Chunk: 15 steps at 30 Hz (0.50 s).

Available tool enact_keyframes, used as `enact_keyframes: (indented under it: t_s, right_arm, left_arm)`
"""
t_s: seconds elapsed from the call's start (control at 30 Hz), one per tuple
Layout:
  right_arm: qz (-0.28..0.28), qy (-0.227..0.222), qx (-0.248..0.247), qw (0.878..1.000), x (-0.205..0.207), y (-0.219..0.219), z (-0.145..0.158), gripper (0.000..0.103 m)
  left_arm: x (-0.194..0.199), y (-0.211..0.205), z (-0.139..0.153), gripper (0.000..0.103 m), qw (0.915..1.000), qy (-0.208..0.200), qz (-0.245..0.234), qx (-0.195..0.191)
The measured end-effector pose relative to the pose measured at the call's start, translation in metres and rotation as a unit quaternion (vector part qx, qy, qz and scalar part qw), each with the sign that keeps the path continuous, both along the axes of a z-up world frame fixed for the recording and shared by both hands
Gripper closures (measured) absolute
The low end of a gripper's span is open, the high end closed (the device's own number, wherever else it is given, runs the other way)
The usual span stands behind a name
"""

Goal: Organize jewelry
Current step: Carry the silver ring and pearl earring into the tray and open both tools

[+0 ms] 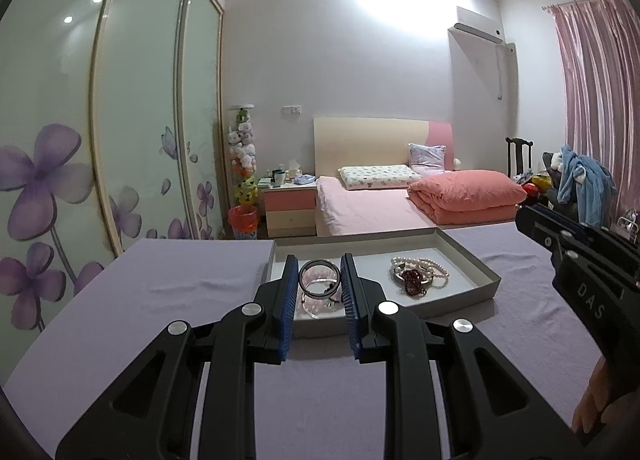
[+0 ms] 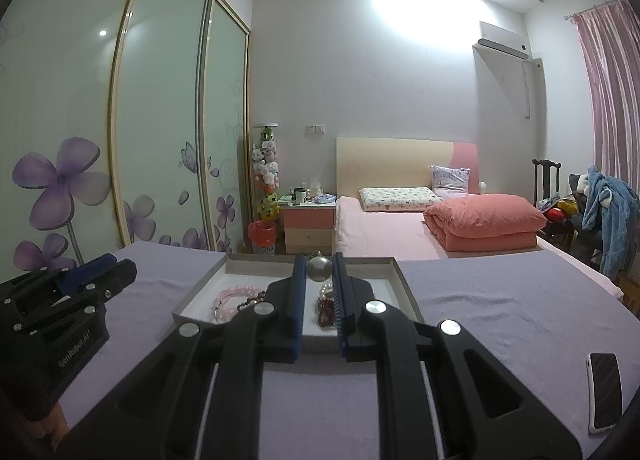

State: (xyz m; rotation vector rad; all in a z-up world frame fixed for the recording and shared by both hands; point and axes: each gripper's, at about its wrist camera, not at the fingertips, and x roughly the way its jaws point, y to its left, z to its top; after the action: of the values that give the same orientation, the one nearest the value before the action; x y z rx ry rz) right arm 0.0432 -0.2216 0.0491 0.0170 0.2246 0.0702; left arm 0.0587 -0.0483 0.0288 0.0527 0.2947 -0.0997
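At the left of the left wrist view lies bare lilac cloth; at lower centre the shallow grey cardboard tray (image 1: 472,260) holds the jewelry. The left gripper (image 1: 320,276) has its blue-padded jaws narrowly parted around a dark round bangle (image 1: 319,276), which stands upright between the pads; whether they press it I cannot tell. Beneath lie pale pink bead bracelets (image 1: 316,302). Right of them sits a white pearl strand (image 1: 424,266) heaped with dark red beads (image 1: 414,280).

In the right wrist view, the right gripper (image 2: 319,272) pinches a silvery round pendant (image 2: 319,266). It looks hard and slippery, best held across its widest part. The strands are limp and tangle-prone, so lift them from the middle.
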Motion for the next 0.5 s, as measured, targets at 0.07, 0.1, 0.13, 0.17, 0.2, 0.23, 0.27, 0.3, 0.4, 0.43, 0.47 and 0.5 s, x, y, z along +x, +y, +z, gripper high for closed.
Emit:
enact_keyframes:
  t_s: [0.07,0.1,0.13,0.17,0.2,0.23,0.27,0.3,0.4,0.43,0.47,0.5]
  right_arm:
    - [-0.002,-0.003,0.003,1.000,0.009,-0.003,0.003,0.089]
    - [-0.003,-0.003,0.004,1.000,0.014,-0.005,0.004,0.089]
    - [-0.003,-0.001,0.006,1.000,0.021,-0.007,0.005,0.089]
    - [-0.003,0.002,0.009,1.000,0.026,-0.009,0.006,0.089]
    - [-0.002,0.006,0.011,1.000,0.033,-0.010,0.006,0.089]
    - [0.000,0.013,0.015,1.000,0.042,-0.012,0.004,0.089]
    - [0.002,0.020,0.019,1.000,0.050,-0.013,0.004,0.089]
    - [0.004,0.027,0.022,0.999,0.058,-0.014,0.002,0.089]
    - [0.011,0.054,0.033,0.998,0.086,-0.015,-0.006,0.089]
    - [0.014,0.066,0.040,0.997,0.097,-0.017,-0.010,0.089]
    - [0.016,0.077,0.048,0.996,0.107,-0.018,-0.013,0.089]
    - [0.017,0.084,0.053,0.995,0.114,-0.019,-0.015,0.089]
  left_arm:
    - [0.008,0.000,0.003,0.080,1.0000,-0.001,-0.001,0.000]
    - [0.014,0.001,0.004,0.080,1.0000,0.000,-0.002,-0.001]
    - [0.020,0.001,0.004,0.080,1.0000,0.002,-0.003,-0.003]
    - [0.024,0.001,0.004,0.080,1.0000,0.004,-0.004,-0.004]
    - [0.033,0.002,0.003,0.080,0.9999,0.010,-0.006,-0.007]
    - [0.039,0.003,0.002,0.080,0.9998,0.015,-0.009,-0.009]
    - [0.045,0.003,0.000,0.080,0.9997,0.019,-0.011,-0.011]
    - [0.054,0.004,-0.002,0.080,0.9994,0.028,-0.014,-0.015]
    - [0.078,0.005,-0.008,0.080,0.9980,0.053,-0.020,-0.027]
    - [0.085,0.005,-0.010,0.080,0.9974,0.061,-0.021,-0.030]
    - [0.095,0.005,-0.013,0.080,0.9966,0.071,-0.024,-0.034]
    - [0.100,0.004,-0.015,0.080,0.9962,0.076,-0.026,-0.034]
